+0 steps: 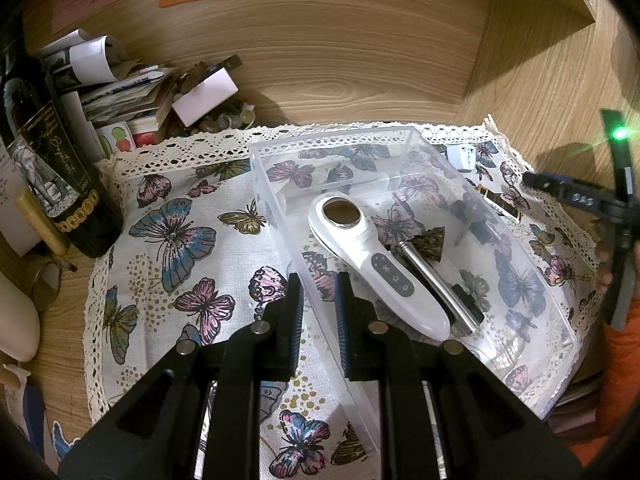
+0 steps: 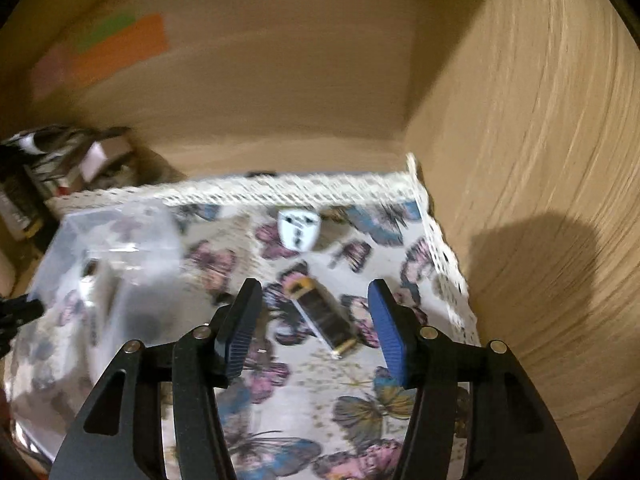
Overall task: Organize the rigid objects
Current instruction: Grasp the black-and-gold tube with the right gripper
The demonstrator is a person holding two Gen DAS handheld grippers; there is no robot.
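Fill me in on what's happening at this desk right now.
A person with a handheld gripper in each hand is sorting small items into a clear plastic bin on a butterfly-print cloth. The bin already holds a white handheld device and a metal-handled tool. The right gripper is open above a small dark, gold-capped case that lies on the cloth outside the bin. A white plug adapter lies beyond it. The left gripper holds nothing, its fingers slightly apart at the bin's near wall.

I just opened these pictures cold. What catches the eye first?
A clear plastic bin on the butterfly cloth already holds a white handheld device and a metal tool. The open right claw hovers over a small dark and gold box, with a white plug adapter lying beyond.
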